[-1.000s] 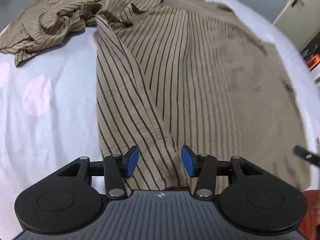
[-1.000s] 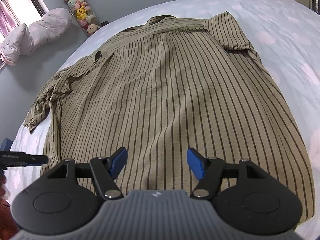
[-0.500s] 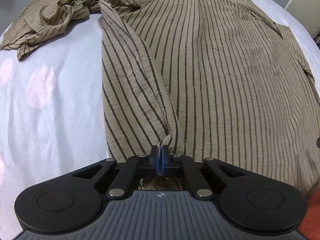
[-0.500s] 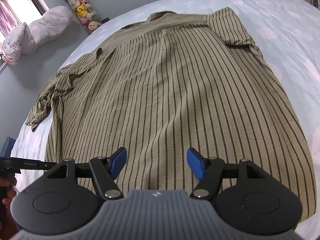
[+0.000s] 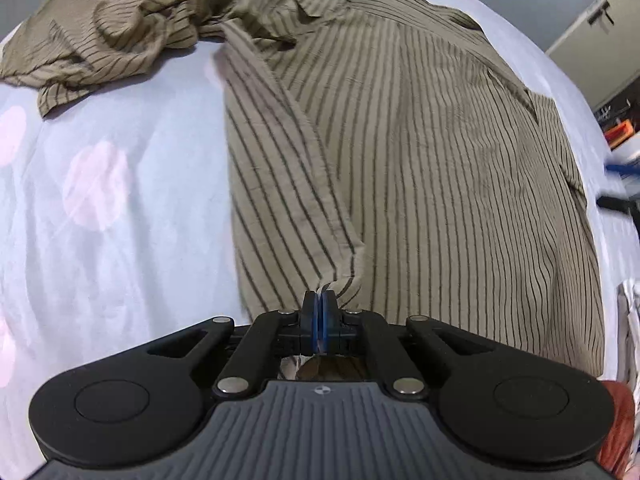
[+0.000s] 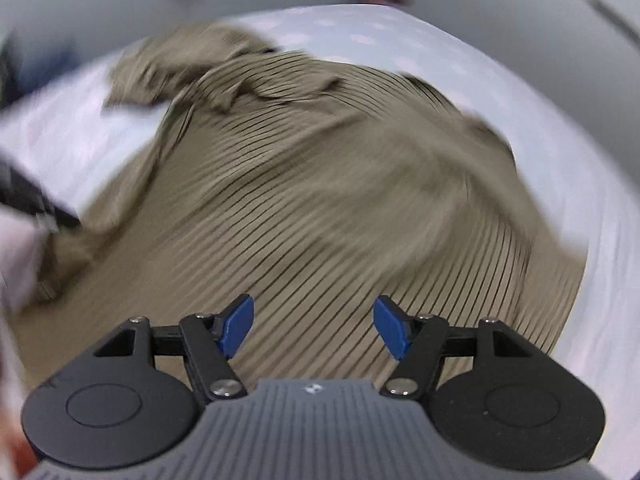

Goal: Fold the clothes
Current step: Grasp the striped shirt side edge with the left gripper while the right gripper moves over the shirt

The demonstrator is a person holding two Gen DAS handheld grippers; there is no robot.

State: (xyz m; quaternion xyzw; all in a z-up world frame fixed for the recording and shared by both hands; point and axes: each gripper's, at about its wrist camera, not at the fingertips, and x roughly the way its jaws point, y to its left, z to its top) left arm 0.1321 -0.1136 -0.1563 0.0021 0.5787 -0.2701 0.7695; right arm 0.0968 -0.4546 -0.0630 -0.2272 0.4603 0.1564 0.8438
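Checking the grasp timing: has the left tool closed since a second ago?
Yes. The left tool, open a second ago, is now shut on the striped shirt hem.

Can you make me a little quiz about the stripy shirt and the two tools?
1. True or false: the left tool is pinched shut on the shirt.
2. The right tool is: A) shut on the shirt, B) open above the shirt, C) holding a pillow.
3. Fill in: the bunched-up sleeve lies on the ____ bedsheet with pink spots.

Key: 1 true; 2 B; 3 white.
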